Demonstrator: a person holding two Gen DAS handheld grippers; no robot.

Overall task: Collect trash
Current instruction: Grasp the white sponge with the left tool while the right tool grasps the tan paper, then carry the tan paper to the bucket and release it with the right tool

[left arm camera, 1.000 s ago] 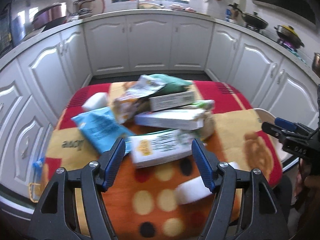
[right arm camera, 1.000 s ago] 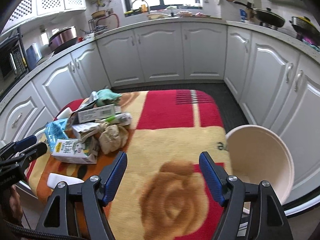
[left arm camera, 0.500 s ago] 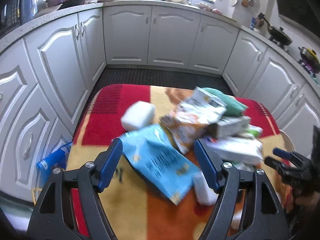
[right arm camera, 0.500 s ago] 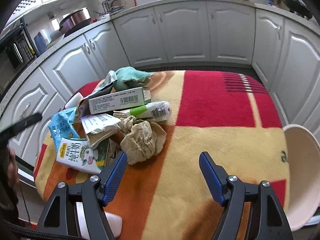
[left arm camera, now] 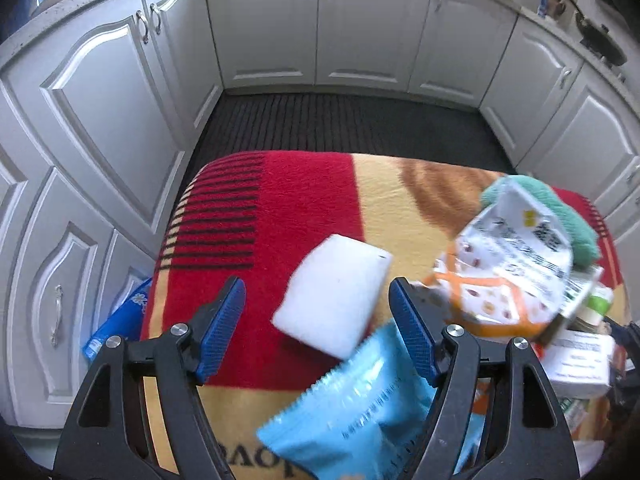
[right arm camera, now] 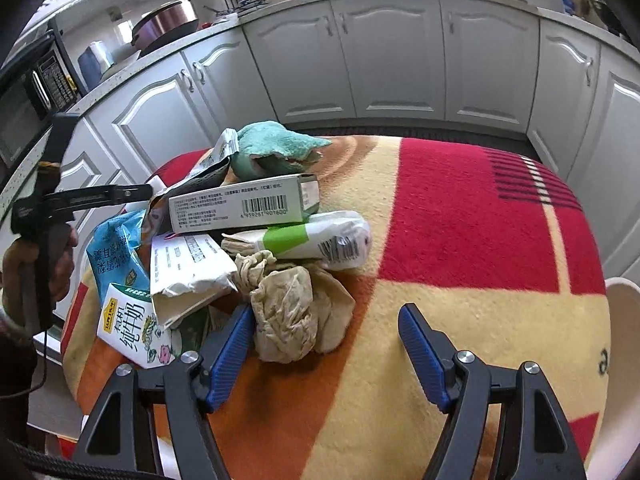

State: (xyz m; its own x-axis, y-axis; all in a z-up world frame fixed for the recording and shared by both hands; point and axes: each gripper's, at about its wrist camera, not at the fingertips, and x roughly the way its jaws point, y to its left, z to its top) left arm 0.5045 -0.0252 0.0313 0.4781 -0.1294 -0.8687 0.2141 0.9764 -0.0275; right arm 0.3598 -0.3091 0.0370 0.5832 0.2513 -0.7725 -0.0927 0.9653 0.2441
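Note:
A heap of trash lies on a patterned blanket point(right arm camera: 460, 320). It holds a barcoded box point(right arm camera: 244, 208), a white and green wrapped roll point(right arm camera: 320, 236), a milk carton point(right arm camera: 132, 328), a torn envelope point(right arm camera: 188, 268), a green cloth point(right arm camera: 276, 144) and crumpled brown paper point(right arm camera: 292, 320). My right gripper point(right arm camera: 328, 346) hovers open just in front of the brown paper, nothing between its fingers. My left gripper point(left arm camera: 318, 324) is open above a white sponge block point(left arm camera: 332, 296), with a light-blue snack packet point(left arm camera: 360, 412) under its right finger. An orange and white bag point(left arm camera: 504, 272) lies to the right.
A cream bin point(right arm camera: 624, 340) stands off the table's right edge. A blue packet point(left arm camera: 116, 328) lies on the floor at the left. White cabinets point(left arm camera: 320, 28) ring the table, with a dark floor mat point(left arm camera: 340, 124) beyond. A hand point(right arm camera: 36, 264) holds the left gripper's handle.
The left gripper has swung left and lower, from the milk carton past the blue packet to the white sponge. The right gripper has come down and closer to the heap; the bin has slid to the edge.

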